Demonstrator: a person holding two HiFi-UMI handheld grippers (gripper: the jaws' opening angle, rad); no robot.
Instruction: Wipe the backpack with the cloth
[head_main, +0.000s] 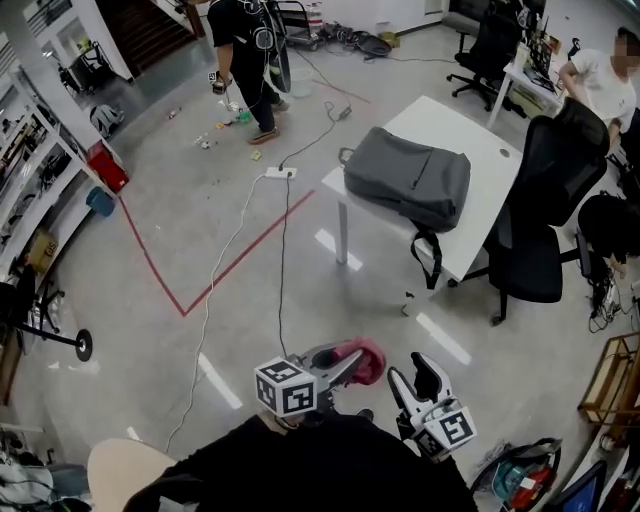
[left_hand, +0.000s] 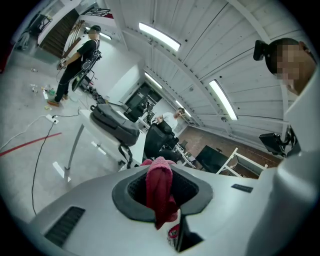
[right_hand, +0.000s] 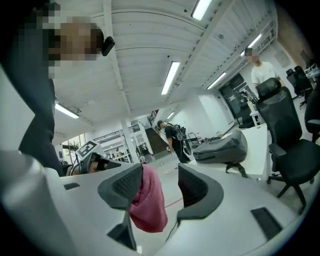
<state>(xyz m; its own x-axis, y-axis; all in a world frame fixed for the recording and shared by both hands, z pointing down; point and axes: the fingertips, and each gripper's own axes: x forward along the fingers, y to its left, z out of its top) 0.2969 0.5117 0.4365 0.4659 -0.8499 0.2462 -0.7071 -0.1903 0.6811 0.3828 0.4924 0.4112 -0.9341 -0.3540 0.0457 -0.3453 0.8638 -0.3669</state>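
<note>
While the grey backpack (head_main: 408, 182) lies flat on the white table (head_main: 485, 150) in the upper right of the head view, well apart from both tongs, the red cloth (head_main: 366, 358) sits at the bottom centre of that frame. Left gripper (head_main: 342, 368): jaws closed on the cloth, which hangs down between the pads in the left gripper view. Right gripper (head_main: 412, 376): jaws apart; in the right gripper view the cloth lies against the jaw at picture left and clear of the other one. Legible print is limited to the black-and-white square patterns on the two marker cubes (head_main: 287, 389); anything printed on the backpack is too small to tell. Dark clothing (head_main: 320, 470) at the bottom edge covers the handles and the hands. One backpack strap (head_main: 428, 255) hangs over the table's near edge. A black office chair (head_main: 535, 235) stands just beside the table, at its right.
</note>
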